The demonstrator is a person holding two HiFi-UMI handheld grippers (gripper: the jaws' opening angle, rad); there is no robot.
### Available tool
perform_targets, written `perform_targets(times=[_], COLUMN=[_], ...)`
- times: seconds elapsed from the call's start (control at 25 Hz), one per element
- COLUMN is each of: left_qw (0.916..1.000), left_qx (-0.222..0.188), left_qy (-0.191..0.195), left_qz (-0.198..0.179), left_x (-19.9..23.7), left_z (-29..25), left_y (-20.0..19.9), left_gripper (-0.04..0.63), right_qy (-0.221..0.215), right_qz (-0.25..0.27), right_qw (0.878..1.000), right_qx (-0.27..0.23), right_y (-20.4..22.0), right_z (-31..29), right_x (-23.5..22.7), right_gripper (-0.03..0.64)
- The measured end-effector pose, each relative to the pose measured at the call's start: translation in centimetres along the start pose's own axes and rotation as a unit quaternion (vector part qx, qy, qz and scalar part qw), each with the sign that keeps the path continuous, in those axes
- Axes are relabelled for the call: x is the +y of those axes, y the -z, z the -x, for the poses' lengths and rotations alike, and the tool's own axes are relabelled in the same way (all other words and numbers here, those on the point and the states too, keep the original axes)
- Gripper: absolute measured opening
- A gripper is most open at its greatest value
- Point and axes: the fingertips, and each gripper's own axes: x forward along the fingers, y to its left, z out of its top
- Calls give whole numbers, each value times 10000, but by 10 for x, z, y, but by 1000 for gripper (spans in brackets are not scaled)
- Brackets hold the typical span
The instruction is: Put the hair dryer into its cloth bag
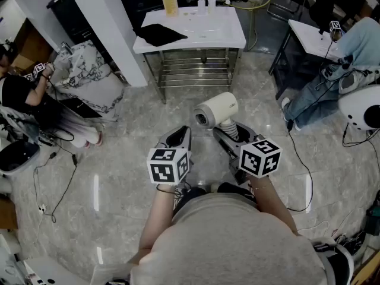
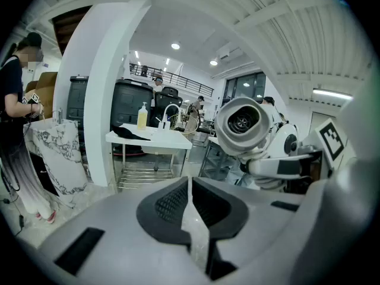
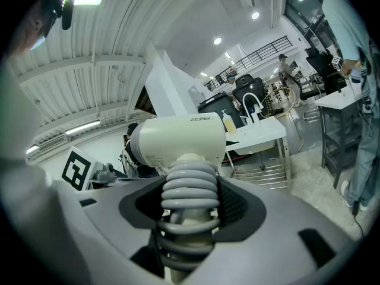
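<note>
My right claw [image 3: 189, 203] clamped on hair dryer [image 3: 178, 138] ribbed handle; my left claw [image 2: 189, 200] pressed together, empty; black cloth [image 1: 159, 34] on far desk [image 1: 222, 39].

The only lettering I can spot is a short word in small grey capitals along the side of the hair dryer's [image 3: 178, 138] cream barrel. It seems to begin with a Z, but the print is too small to read with certainty. The cube [image 1: 168, 165] on the left tongs [image 1: 178, 137] and the cube [image 1: 259, 157] on the right tongs [image 1: 228, 132] carry bold black-and-white square markers, patterns with no words. The yellow bottle [image 1: 170, 2] on the far table [image 1: 196, 37] is too small for any print to be made out.
</note>
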Motion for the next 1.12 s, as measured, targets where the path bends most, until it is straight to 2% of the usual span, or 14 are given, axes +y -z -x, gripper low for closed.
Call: perform_targets(times=[0.4,0.72,0.88,1.12], left_qw=[9993,9974,9950,9952], left_qx=[-291,-716,-959,-857], left_qy=[-234,90,63,-218], left_qz=[17,-56,256,414], left_x=[7,-5,-10,-20], left_z=[9,15,16,7], left_y=[-13,-29,-30,-11], left_gripper=[21,21,21,15], right_qy=[-75,-139,-129,-224], right_qz=[123,-333,-354,-351], right_qw=[9998,9993,9992,9990], right_qx=[149,-92,-116,143], right_y=[5,2,3,19], right_z=[3,9,9,18], right_x=[10,5,-1,-19], right_gripper=[225,225,225,225])
